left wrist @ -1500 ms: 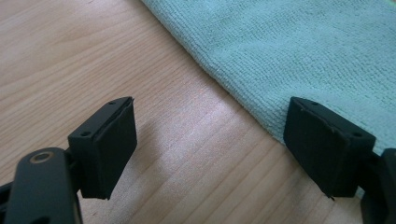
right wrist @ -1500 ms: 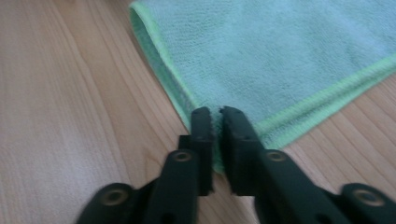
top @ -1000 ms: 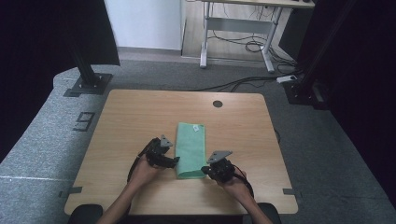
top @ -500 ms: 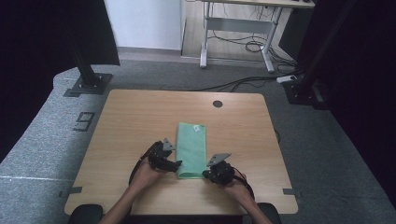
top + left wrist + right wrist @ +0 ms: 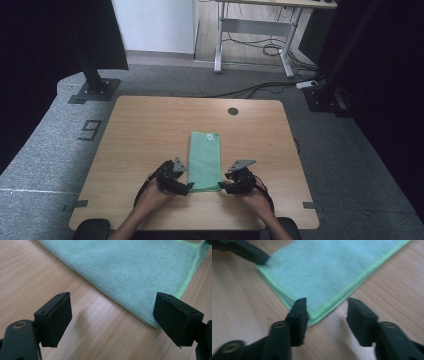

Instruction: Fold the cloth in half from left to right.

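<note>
Nearest the person, both tools sit at the near end of the folded green cloth [image 5: 204, 161], which lies lengthwise in the middle of the tabletop [image 5: 150, 125]. The left tool [image 5: 188, 189] has its jaws wide apart, straddling the near left corner; the right tool [image 5: 222, 186] has its jaws apart around the near right corner, nothing clamped. To do this well, I would slide one jaw of each tool under all the layers at its corner, close both together, and lift evenly so the fold stays square. Compared with half a second ago, both tools have edged closer to the corners, while the cloth has not moved
</note>
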